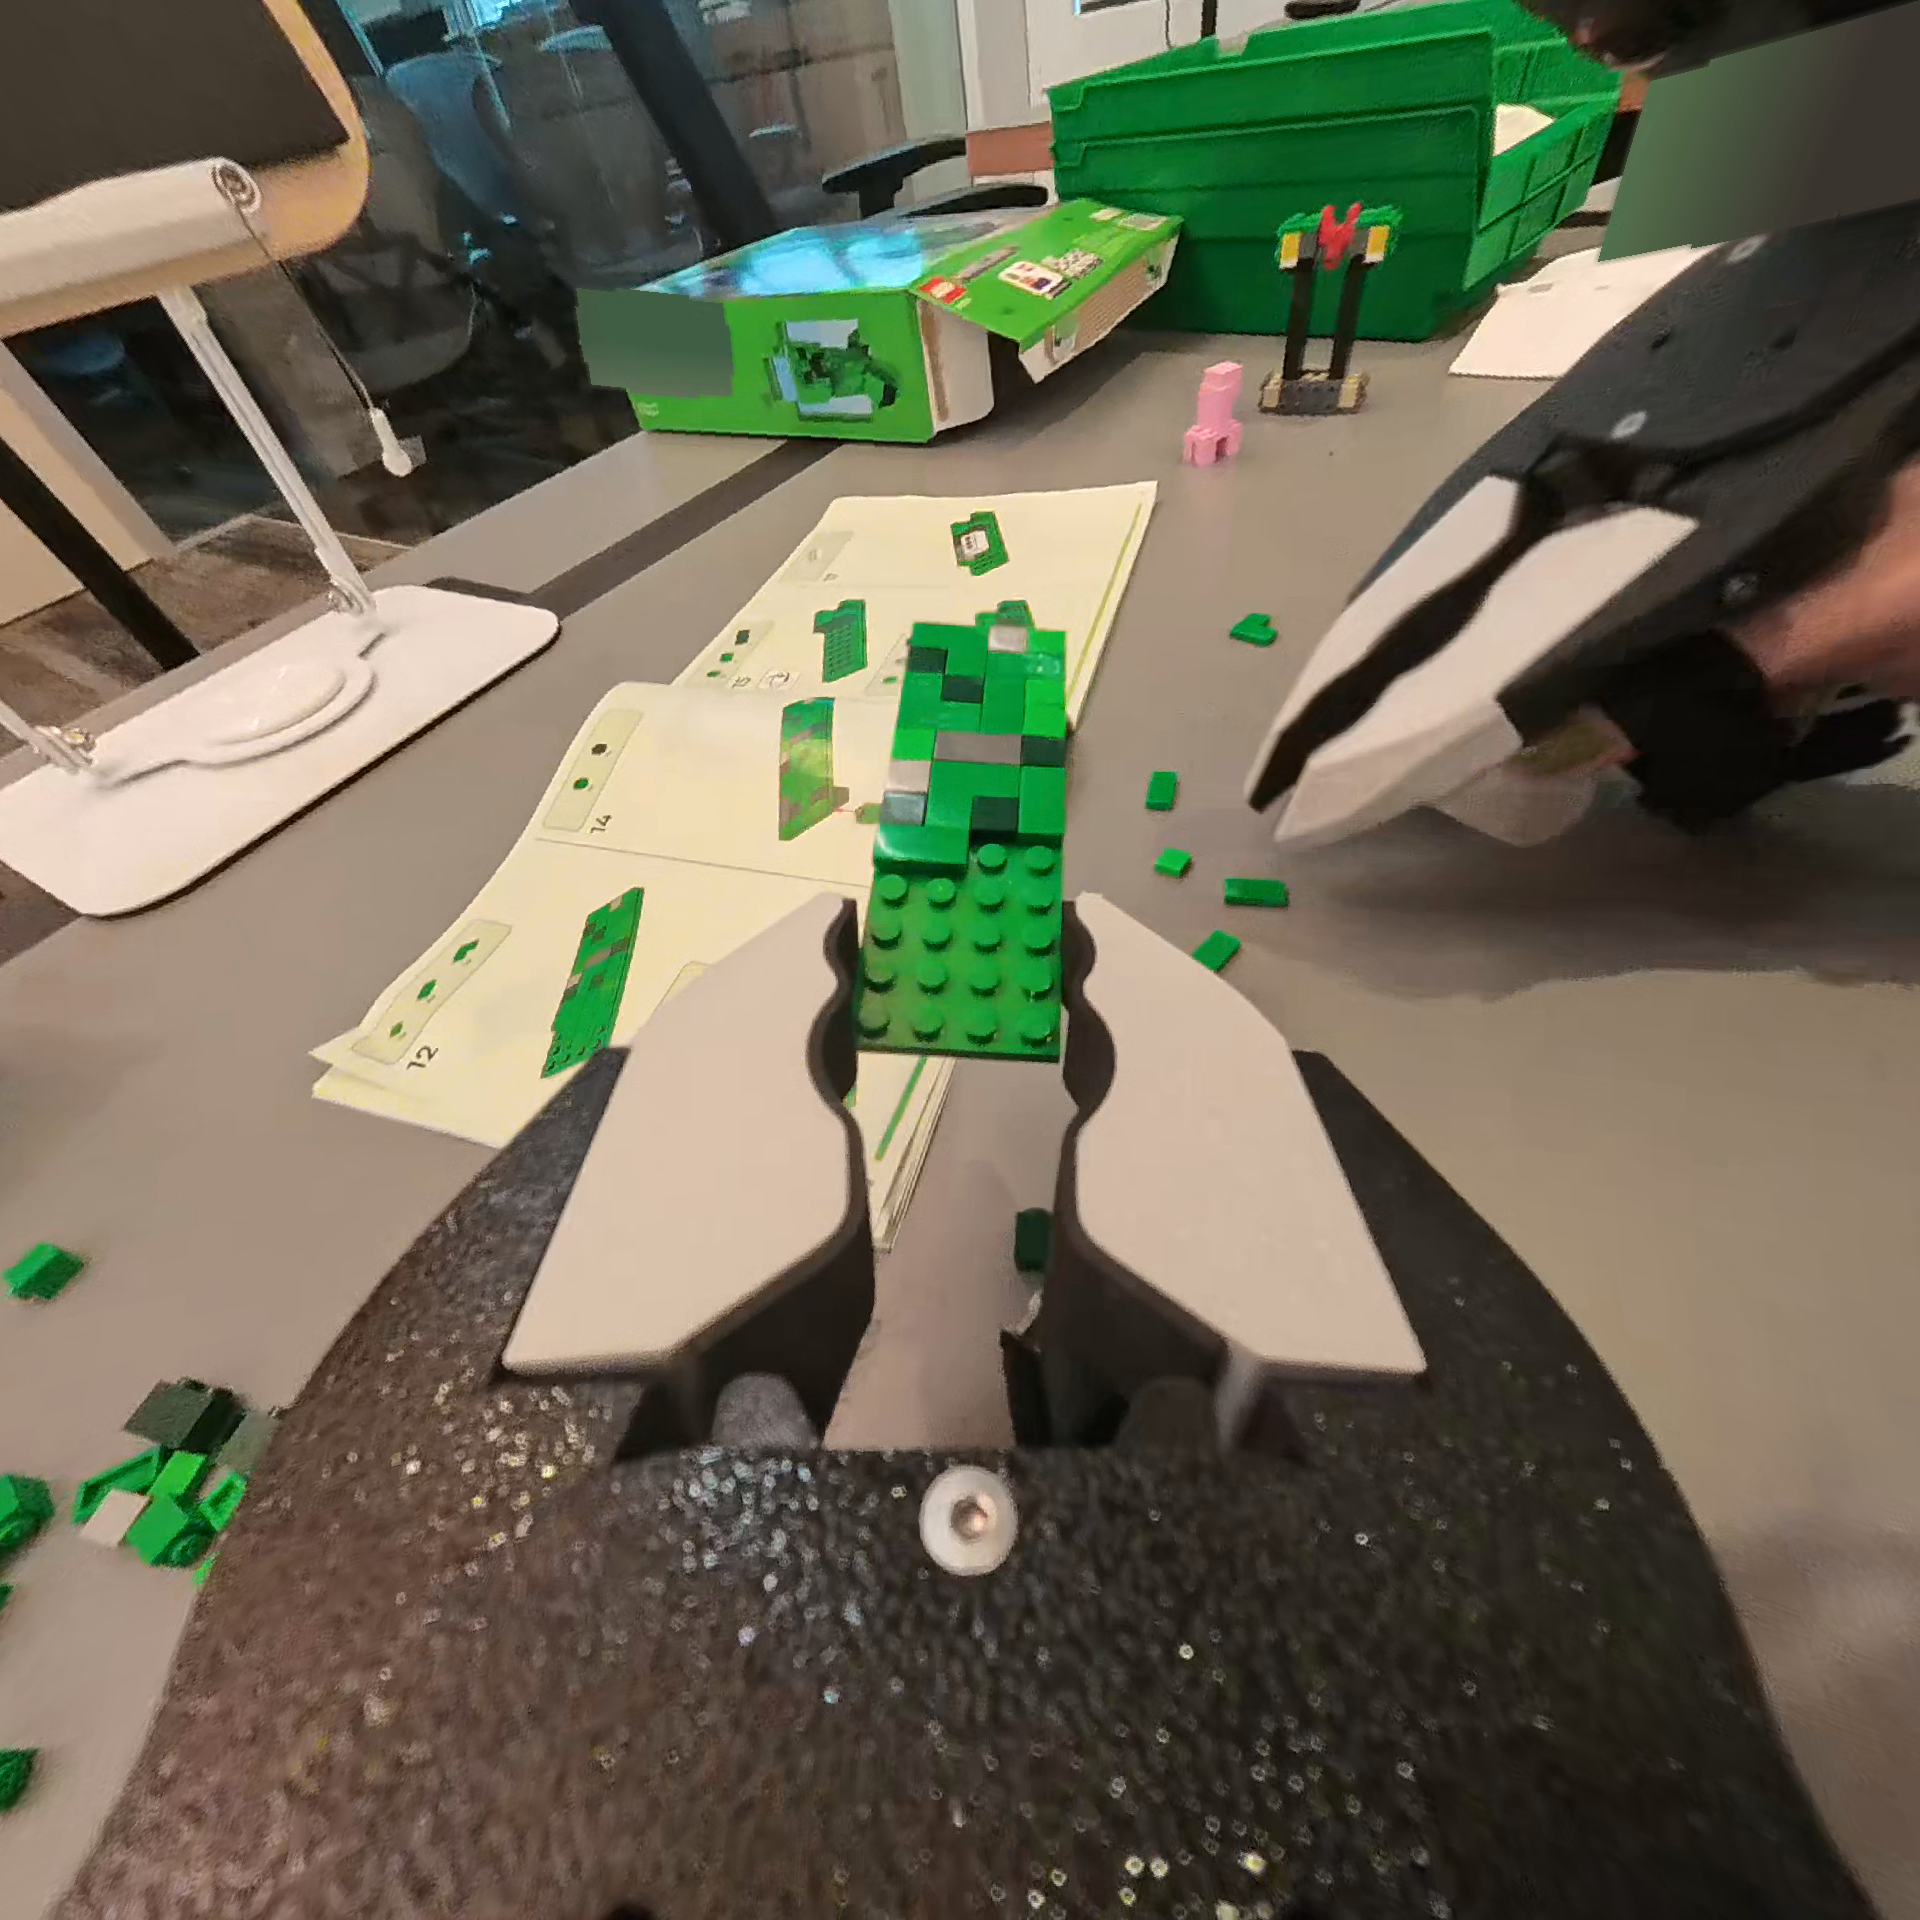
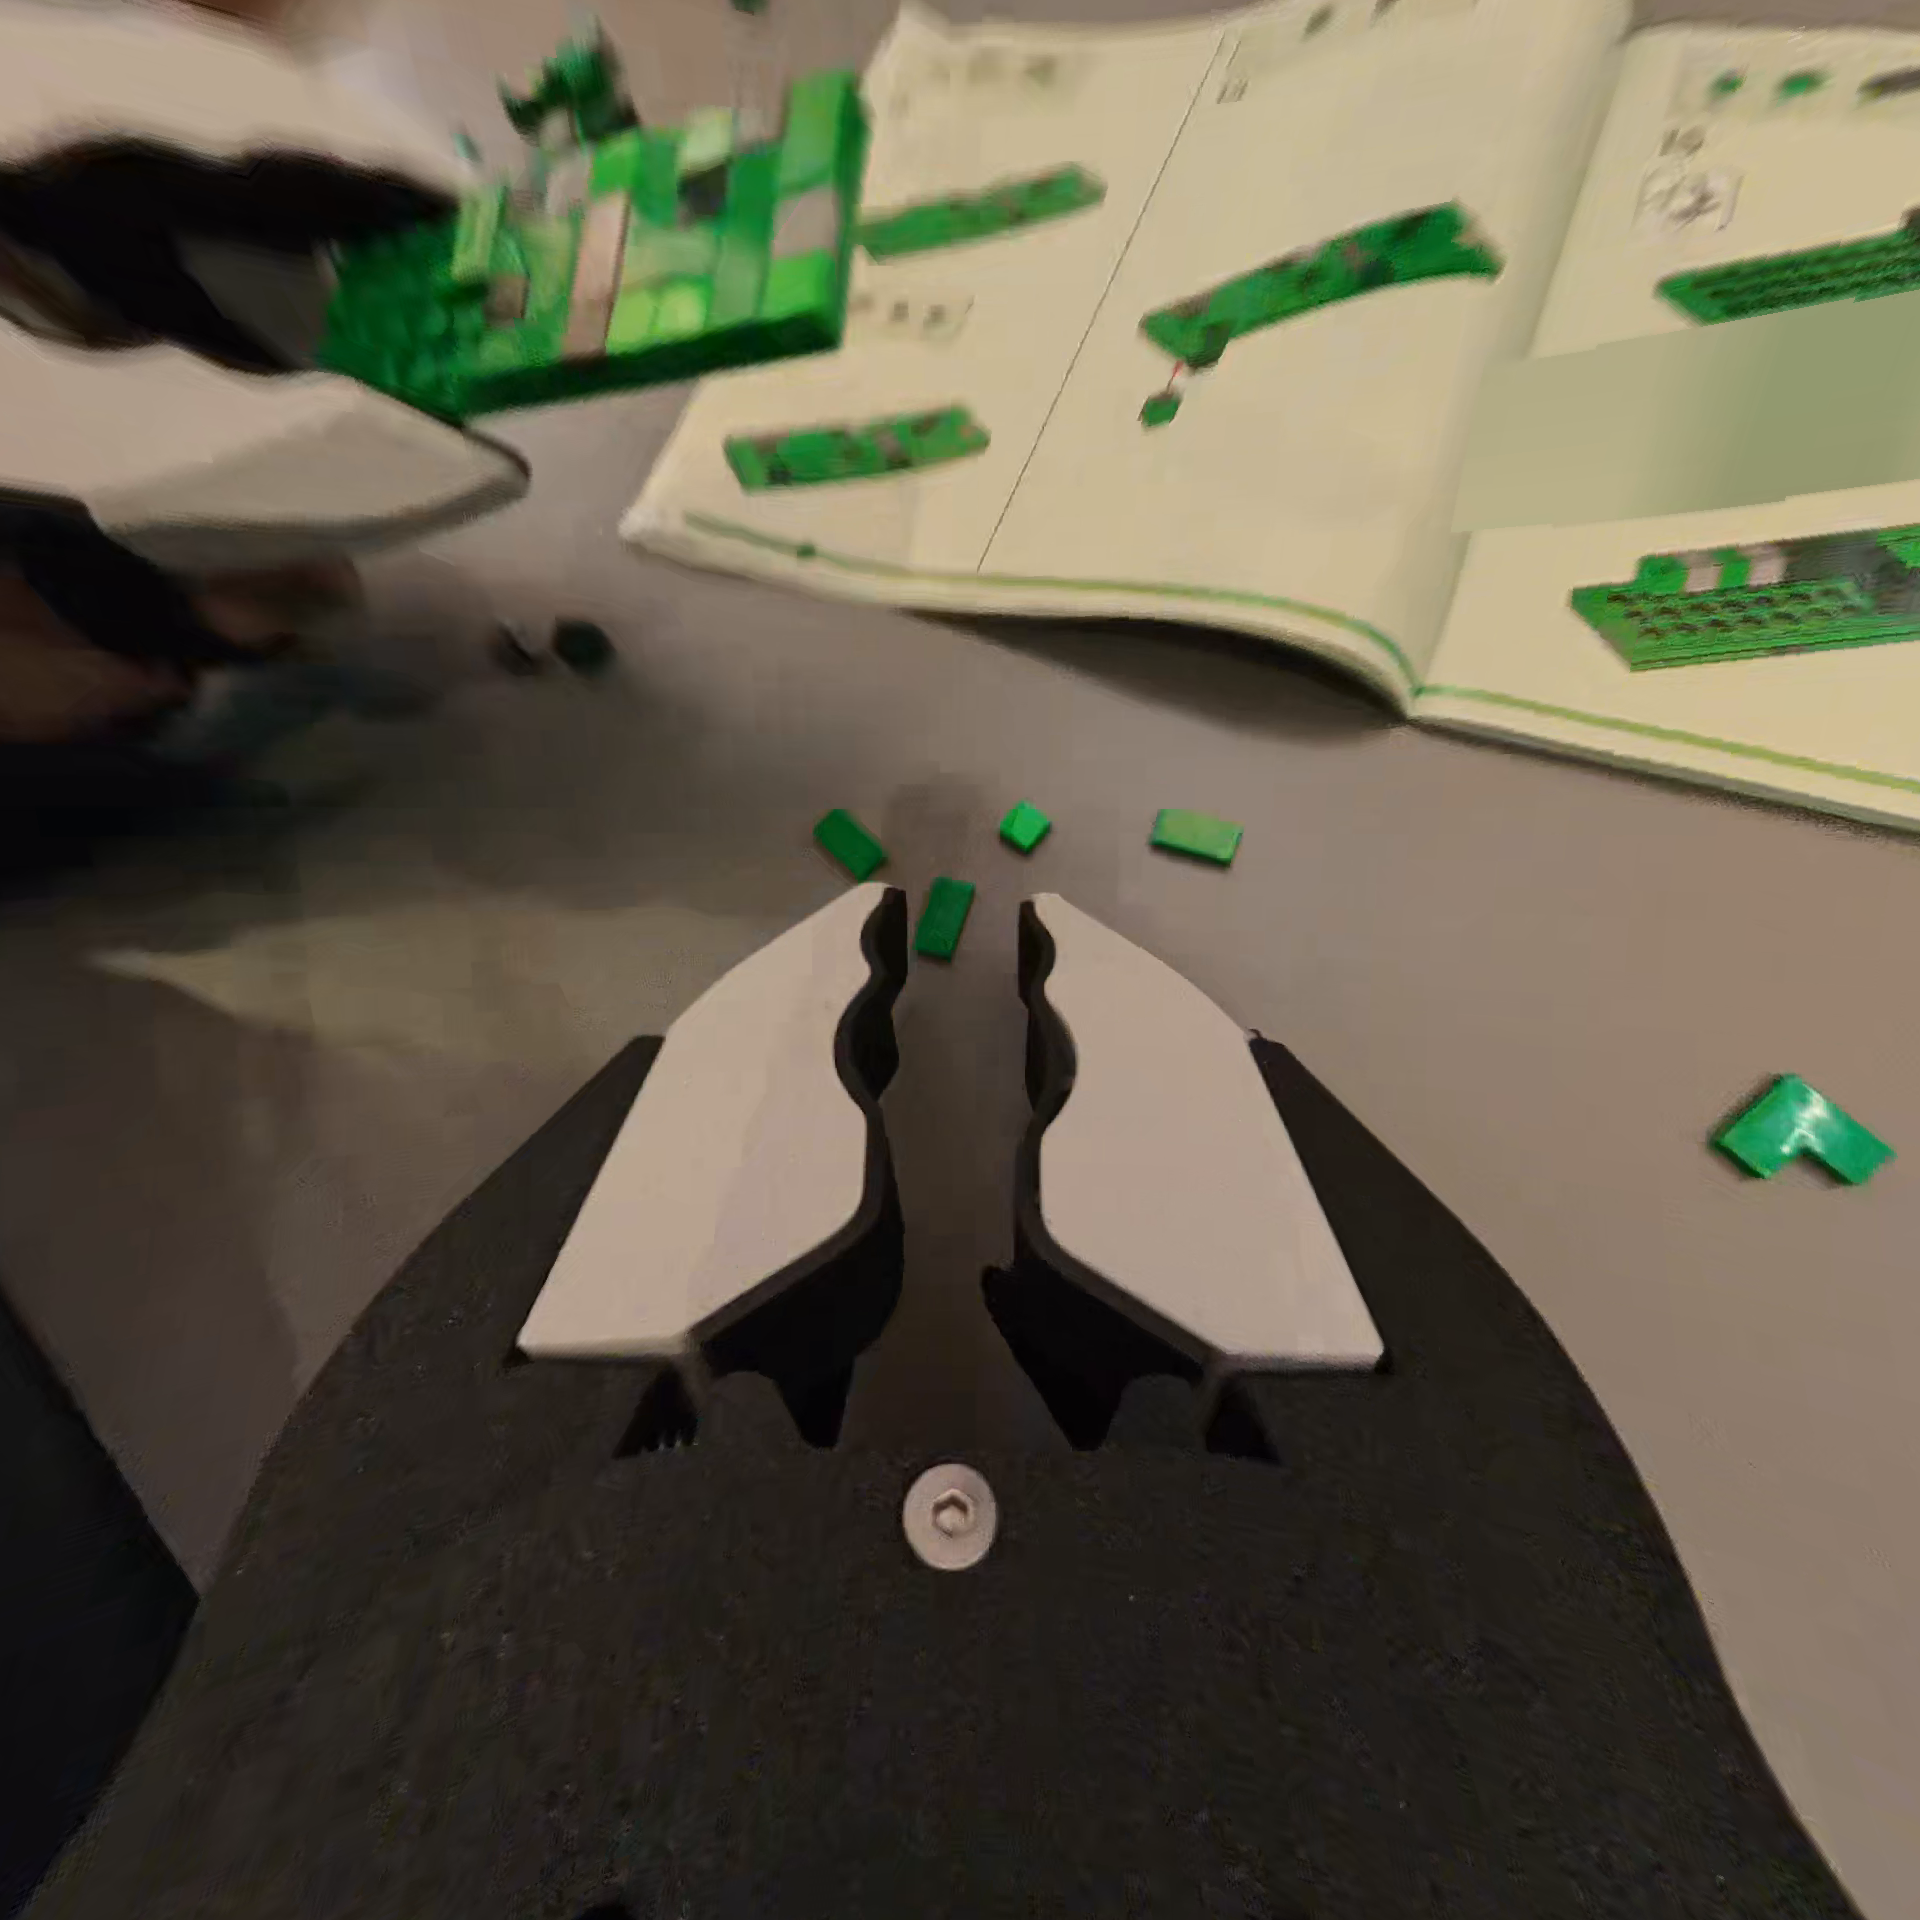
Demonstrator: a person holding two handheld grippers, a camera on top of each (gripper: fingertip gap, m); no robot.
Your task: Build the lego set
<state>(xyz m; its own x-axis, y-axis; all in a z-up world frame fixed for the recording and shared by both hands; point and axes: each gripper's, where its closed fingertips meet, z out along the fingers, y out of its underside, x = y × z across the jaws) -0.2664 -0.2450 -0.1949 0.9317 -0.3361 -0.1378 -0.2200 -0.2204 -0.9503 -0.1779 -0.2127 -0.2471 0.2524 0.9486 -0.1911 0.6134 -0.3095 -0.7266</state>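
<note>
Left hand-held gripper (image 1: 961, 914) was clamped on the near, bare-studded end of the green plate assembly (image 1: 971, 821), holding it above the open instruction booklet (image 1: 665, 790) on the grey table (image 1: 1455, 1143). Far half of the assembly carried smooth tiles in mixed greens and grey. Right hand-held gripper (image 2: 956, 904) had its fingers apart and empty, tips low over the table, one small green tile (image 2: 943, 916) lying between them. Three more loose tiles lay just beyond; an L-shaped green tile (image 2: 1803, 1143) sat well apart to the right.
</note>
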